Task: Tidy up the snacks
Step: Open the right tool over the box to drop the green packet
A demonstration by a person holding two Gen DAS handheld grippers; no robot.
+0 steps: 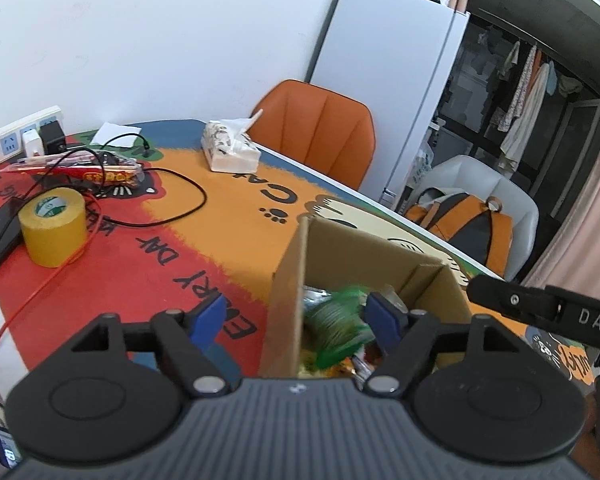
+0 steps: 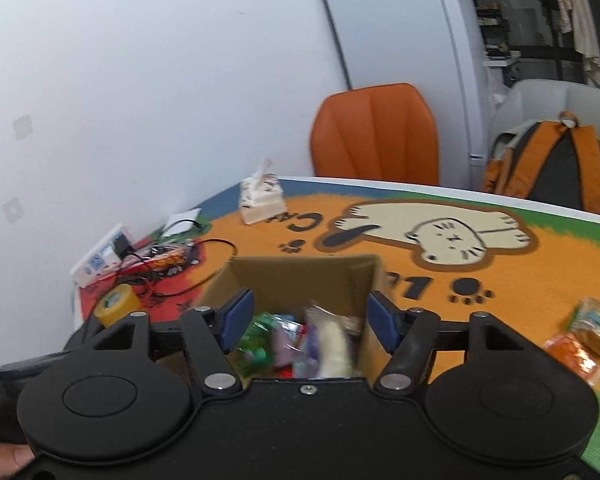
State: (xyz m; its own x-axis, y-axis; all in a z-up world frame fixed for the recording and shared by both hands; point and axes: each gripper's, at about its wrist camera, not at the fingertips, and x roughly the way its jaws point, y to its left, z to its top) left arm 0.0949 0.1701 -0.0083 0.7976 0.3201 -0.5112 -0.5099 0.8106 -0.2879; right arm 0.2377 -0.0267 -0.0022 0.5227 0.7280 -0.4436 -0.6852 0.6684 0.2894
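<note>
Snacks [image 2: 584, 344] left on the table lie right of the box [image 2: 300, 276], nearer the right gripper [image 2: 310, 322]. Both it and the left gripper [image 1: 296, 320] hang open and empty over the box.

Your left claw [image 1: 296, 320] is hanging over the near left wall of the cardboard box [image 1: 288, 280], its blue pads spread wide and gripping nothing. One pad is sitting outside the wall, the other above the snack packets [image 1: 336, 320] lying blurred inside. On the worktop [image 1: 228, 216], a roll of yellow tape [image 1: 54, 226] is standing to the left, a tissue pack [image 1: 230, 152] farther back. Your other claw's black arm [image 1: 540, 308] is reaching in from the right.
</note>
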